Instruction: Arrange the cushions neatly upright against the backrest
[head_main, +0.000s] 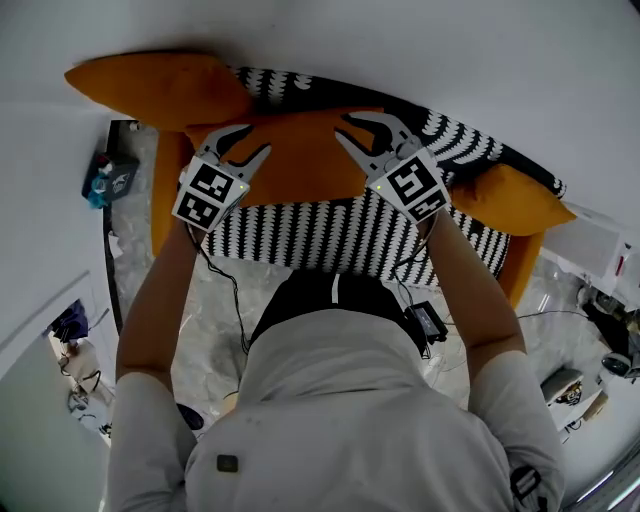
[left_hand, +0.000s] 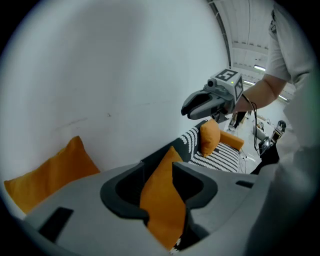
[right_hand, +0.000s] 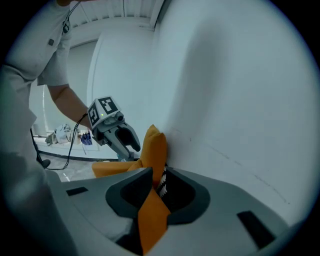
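Both our left gripper (head_main: 240, 148) and right gripper (head_main: 362, 138) stand open, jaws astride the middle cushion (head_main: 300, 165) at upper centre; its long axis runs left-right, one end by each gripper.

The left cushion (head_main: 150, 88), middle cushion (head_main: 300, 160) and right cushion (head_main: 512, 200) line the sofa (head_main: 320, 235).

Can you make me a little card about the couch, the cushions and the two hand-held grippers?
Sofa: black-and-white striped, orange arms
Cushions: three, all orange: left cushion, middle cushion, right cushion
Left hand-held gripper: open, middle cushion shows between jaws
Right hand-held gripper: open, same cushion shows between jaws
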